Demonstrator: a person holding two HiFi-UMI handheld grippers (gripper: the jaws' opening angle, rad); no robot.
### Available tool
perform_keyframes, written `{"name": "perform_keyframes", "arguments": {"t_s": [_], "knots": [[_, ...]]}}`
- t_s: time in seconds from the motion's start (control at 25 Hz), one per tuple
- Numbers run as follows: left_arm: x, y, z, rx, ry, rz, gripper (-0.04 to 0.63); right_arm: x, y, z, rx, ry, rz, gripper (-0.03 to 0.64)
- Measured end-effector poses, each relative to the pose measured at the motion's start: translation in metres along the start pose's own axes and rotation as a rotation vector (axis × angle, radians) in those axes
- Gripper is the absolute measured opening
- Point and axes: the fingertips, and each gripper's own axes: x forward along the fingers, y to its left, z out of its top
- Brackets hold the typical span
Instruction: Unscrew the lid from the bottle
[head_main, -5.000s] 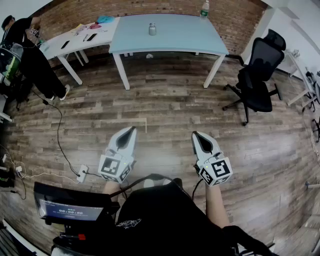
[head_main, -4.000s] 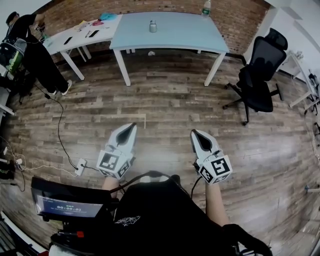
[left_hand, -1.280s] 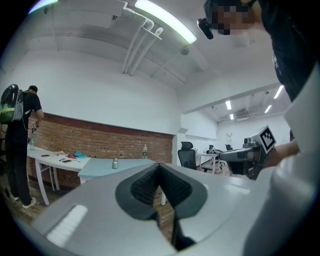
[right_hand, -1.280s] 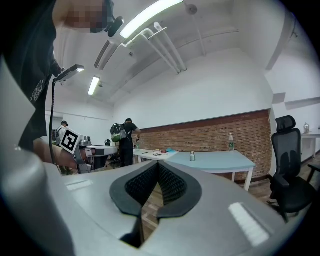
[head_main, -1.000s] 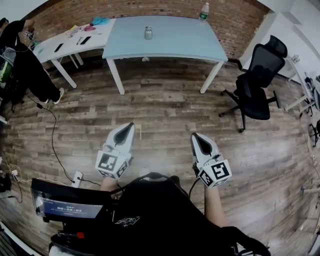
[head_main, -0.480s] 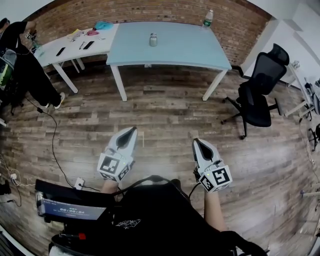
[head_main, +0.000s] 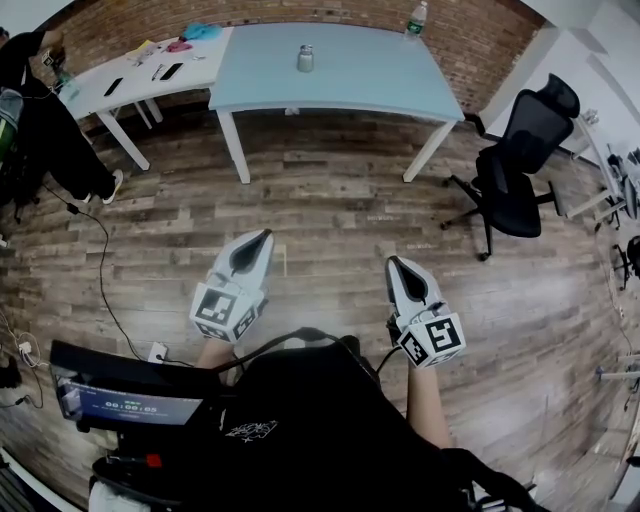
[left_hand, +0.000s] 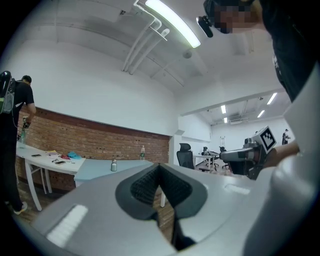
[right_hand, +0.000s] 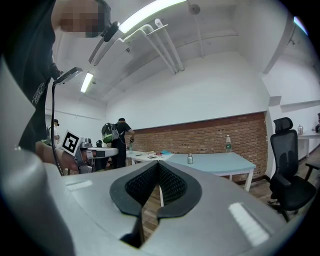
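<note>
Both tools closed and empty, I stand on the wood-plank floor (head_main: 330, 200), well short of the pale blue rectangular worktop (head_main: 340, 80). My left tool (head_main: 264, 238) and right tool (head_main: 392, 263) point level ahead, jaws pressed together with nothing between them. The small grey metal bottle (head_main: 305, 60) stands upright near the worktop's middle, its lid (head_main: 305, 49) on as far as I can tell. A clear plastic bottle with a green label (head_main: 417, 17) stands at the far edge. By my reckoning the task has not begun: approach, grip and unscrewing all remain.
</note>
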Motion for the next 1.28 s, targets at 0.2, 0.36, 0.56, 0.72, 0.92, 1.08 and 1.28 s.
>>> {"name": "perform_keyframes", "arguments": {"t_s": [0.2,0.36,0.56,0.72,0.92,1.08,1.28], "knots": [[0.012,0.021,0.001,-0.031,0.017,-0.012,0.0,0.023,-0.003,0.008,0.004,0.013,-0.004,0.003],[0.008,0.026,0.0,-0.03,0.007,-0.015,0.0,0.027,0.002,0.009,-0.001,0.006,-0.003,0.003],[0.008,0.043,-0.008,-0.042,0.01,-0.01,0.0,0.043,0.005,0.002,0.004,0.019,0.006,0.003],[0.006,0.044,-0.008,-0.039,0.014,-0.01,0.0,0.044,0.006,0.004,0.006,0.018,0.008,0.003],[0.009,0.045,-0.012,-0.048,0.024,-0.025,0.0,0.05,0.005,0.001,0.007,0.021,0.014,0.003],[0.01,0.044,-0.01,-0.067,0.018,-0.039,0.0,0.053,0.005,0.002,0.004,0.019,0.023,0.003],[0.02,0.044,-0.006,-0.065,0.018,-0.024,0.0,0.061,-0.004,0.007,-0.015,0.013,0.04,0.002]]}}
